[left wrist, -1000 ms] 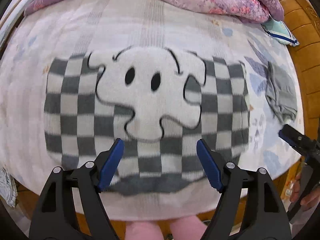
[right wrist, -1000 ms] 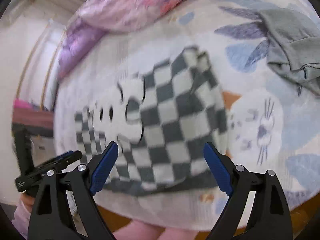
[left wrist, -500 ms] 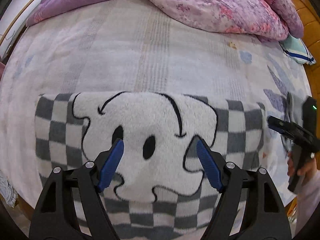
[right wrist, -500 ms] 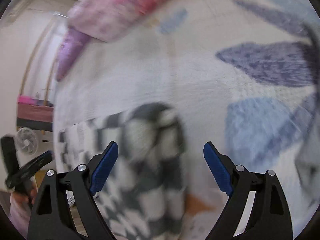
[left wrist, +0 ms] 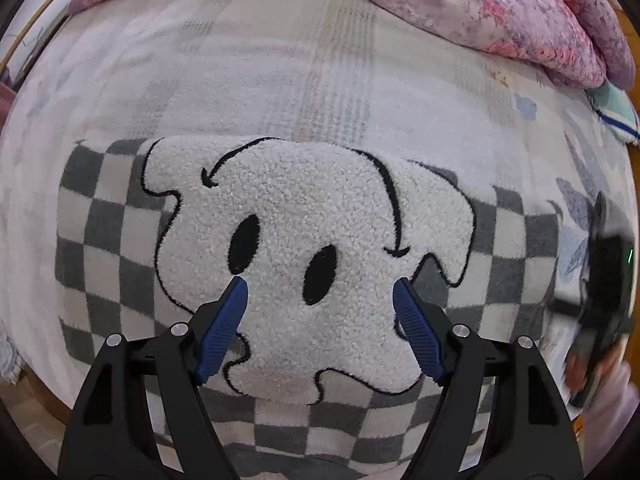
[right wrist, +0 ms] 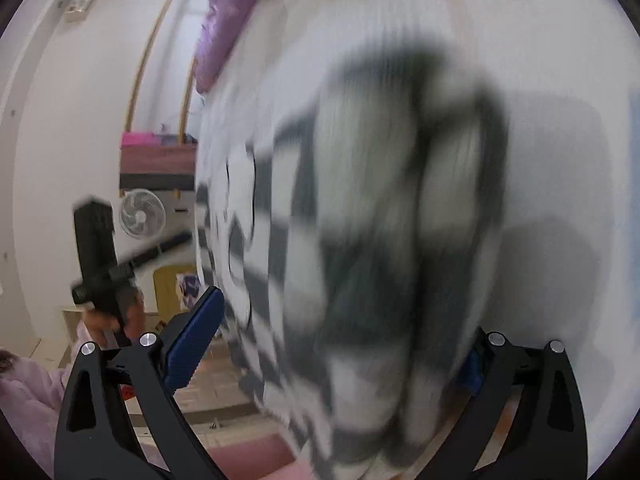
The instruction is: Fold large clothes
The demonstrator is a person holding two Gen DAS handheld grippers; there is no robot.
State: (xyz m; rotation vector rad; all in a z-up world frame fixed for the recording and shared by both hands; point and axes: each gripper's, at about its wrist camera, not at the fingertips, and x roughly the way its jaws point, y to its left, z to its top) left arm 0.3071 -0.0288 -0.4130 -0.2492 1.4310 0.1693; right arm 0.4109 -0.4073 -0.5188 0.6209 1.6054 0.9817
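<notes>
A grey-and-white checked sweater (left wrist: 104, 232) with a fluffy white cartoon patch (left wrist: 320, 208) lies flat on the bed. My left gripper (left wrist: 320, 284) points straight down over the lower part of the patch, open, with nothing gripped. The right gripper's black body (left wrist: 604, 276) shows blurred at the sweater's right edge. In the right wrist view the sweater's side edge (right wrist: 380, 220) fills the frame, heavily blurred. My right gripper (right wrist: 340, 332) has its jaws opening wide, with that edge between them and its right finger partly hidden behind the cloth. No pad visibly presses.
A pink floral quilt (left wrist: 520, 12) is heaped at the far right of the pale bed sheet (left wrist: 280, 80), with a teal cushion (left wrist: 612, 108) beside it. A fan (right wrist: 142, 212) and a wall shelf (right wrist: 156, 164) stand beyond the bed. A hand (right wrist: 120, 316) holds the left gripper.
My left gripper came down and forward, so the patch looms larger. The right gripper swung down from above the bed to the sweater's right edge, tilting more level, and its jaws spread.
</notes>
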